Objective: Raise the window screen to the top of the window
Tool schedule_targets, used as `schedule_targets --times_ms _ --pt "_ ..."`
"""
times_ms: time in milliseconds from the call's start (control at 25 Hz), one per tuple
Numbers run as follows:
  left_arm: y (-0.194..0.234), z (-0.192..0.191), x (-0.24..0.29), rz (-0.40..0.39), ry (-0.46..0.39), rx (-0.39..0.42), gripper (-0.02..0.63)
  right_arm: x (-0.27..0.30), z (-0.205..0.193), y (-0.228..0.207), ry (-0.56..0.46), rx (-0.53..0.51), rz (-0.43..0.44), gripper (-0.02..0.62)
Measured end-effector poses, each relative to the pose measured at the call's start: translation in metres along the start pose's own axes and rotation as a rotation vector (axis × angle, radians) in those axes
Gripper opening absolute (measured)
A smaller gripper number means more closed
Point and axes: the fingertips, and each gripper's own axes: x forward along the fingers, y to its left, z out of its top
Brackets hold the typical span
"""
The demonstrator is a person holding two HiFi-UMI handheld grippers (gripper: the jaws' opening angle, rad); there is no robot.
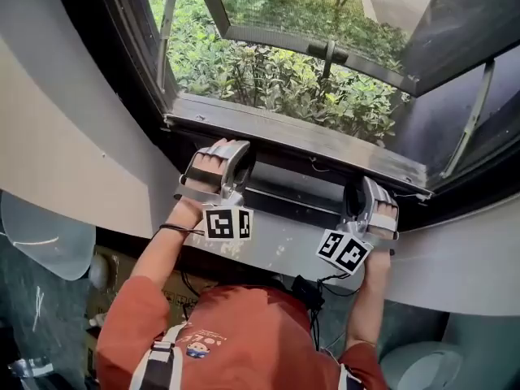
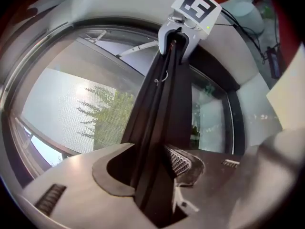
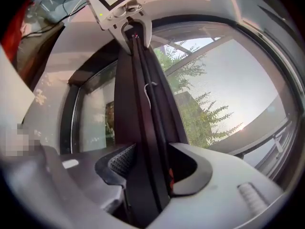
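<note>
Window frame [image 1: 292,132] fills the head view, dark and curved, with an outward-swung pane above and green shrubs showing through the gap. A pale wall [image 1: 73,136] wraps round below it.

Across the bottom of the opening, just inside the sill, lies a long dark bar [image 1: 301,189], which I take to be the screen's pull rail. It sits low, so the screen looks not yet raised. Fine mesh shows over part of the glass in both gripper views, but I cannot tell whether it belongs to this screen.

The left gripper [image 1: 236,165] and the right gripper [image 1: 357,201] sit at the bar's 2 ends, each pointing along it toward the other. In the left gripper view the bar [image 2: 162,128] runs between the jaws of the left gripper [image 2: 152,175], which stand apart with a gap on one side; its ribbed pad [image 2: 178,161] does not seem to press. The right gripper [image 3: 147,171] also straddles the bar [image 3: 143,128] with its jaws spread and its pad [image 3: 121,161] beside the bar, not clamping it.

Risks, as I judge them:
- Lifting with the jaws this loose would let the bar slip out.
- If 1 hand rises faster than the other, the rail could tilt and jam in its tracks.
- A thin cord [image 3: 150,89] lies on the bar and could get pinched when the jaws close.
</note>
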Motion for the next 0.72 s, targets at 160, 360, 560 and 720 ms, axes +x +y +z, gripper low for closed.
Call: schedule_targets --times_ms 160,360,560,720 --pt "-0.0024 -0.0067 0.0063 -0.004 0.029 0.090 0.161 0.0008 -0.0005 0.0003 0.034 -0.048 0.009 0.215" --pt "-0.0016 -0.0084 0.0062 -0.005 0.063 0.189 0.161 0.0013 -0.0005 0.0009 0.056 -0.064 0.021 0.215" --pt "0.0011 -0.0080 0.0045 -0.010 0.114 0.271 0.160 0.0003 -0.0025 0.0060 0.106 -0.119 0.030 0.213" --pt "0.0013 -0.0069 0.0063 -0.019 0.133 0.270 0.153 0.0012 -0.0047 0.0077 0.110 -0.140 0.058 0.210"
